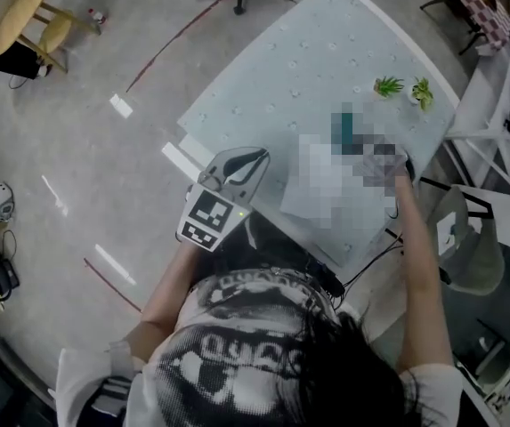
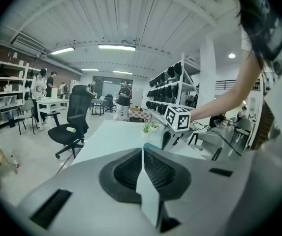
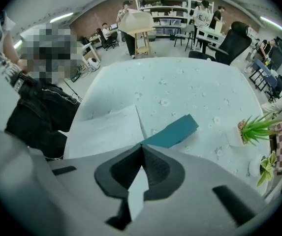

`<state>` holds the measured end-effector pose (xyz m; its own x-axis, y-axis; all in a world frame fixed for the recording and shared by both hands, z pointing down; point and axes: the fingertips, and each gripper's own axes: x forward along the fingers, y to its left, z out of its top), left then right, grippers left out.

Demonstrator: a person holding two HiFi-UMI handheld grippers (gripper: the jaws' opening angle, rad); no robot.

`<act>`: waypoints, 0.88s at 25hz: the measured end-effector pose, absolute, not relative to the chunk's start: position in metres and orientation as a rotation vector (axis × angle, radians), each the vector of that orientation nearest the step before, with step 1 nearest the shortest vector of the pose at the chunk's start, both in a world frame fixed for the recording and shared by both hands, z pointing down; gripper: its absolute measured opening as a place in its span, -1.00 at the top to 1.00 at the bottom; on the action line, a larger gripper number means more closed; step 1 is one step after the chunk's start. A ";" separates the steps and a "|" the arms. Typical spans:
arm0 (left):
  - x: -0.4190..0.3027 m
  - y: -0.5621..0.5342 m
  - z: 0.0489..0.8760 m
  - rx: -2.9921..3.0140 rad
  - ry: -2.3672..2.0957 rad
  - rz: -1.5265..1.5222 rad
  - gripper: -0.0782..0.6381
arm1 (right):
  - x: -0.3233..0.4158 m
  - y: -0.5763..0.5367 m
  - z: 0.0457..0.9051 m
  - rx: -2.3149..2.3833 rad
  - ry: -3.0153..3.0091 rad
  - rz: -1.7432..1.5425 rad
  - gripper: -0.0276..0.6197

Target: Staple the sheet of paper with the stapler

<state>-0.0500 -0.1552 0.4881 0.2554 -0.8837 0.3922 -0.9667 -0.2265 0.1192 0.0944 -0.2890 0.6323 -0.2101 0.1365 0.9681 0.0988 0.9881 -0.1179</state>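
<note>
Two small pale pots stand on the pale speckled table, well beyond the sheet of paper and off to its right; the nearer pot holds a spiky green plant and the other holds a smaller leafy plant. The only labels are the black-and-white square markers: one on the left gripper's cube, on the person's side of the paper and to its left, and one on the right gripper's cube, above the paper's right side. The print on the person's dark shirt is too distorted to read. The teal stapler lies flat on the table at the paper's right edge. In the right gripper view its long axis runs from the paper's near right corner up and to the right, so its far end points away from the paper towards the pots; whether its near end overlaps the sheet cannot be told. The right gripper points steeply down beside the paper's right edge, its jaws pressed together with nothing between them. Their tips sit right at the stapler's near end, but it is unclear whether they touch it. The left gripper hangs off the paper's left side, aimed across the table, its jaws likewise closed on nothing. A black office chair stands on the floor far beyond the paper
</note>
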 end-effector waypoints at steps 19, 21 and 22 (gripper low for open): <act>-0.024 -0.199 0.503 2.297 -1.557 0.330 0.76 | 0.091 -0.289 0.634 -0.178 -1.717 0.073 0.91; -0.024 -0.201 0.505 2.297 -1.555 0.340 0.76 | 0.090 -0.289 0.636 -0.186 -1.705 0.052 0.91; -0.024 -0.202 0.506 2.296 -1.555 0.342 0.76 | 0.090 -0.290 0.636 -0.189 -1.698 0.046 0.91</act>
<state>-0.0238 -0.2015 0.5058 0.3699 -0.8459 0.3843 -0.9291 -0.3392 0.1477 0.0904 -0.2899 0.6360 -0.1241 0.1519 0.9806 0.0985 0.9852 -0.1401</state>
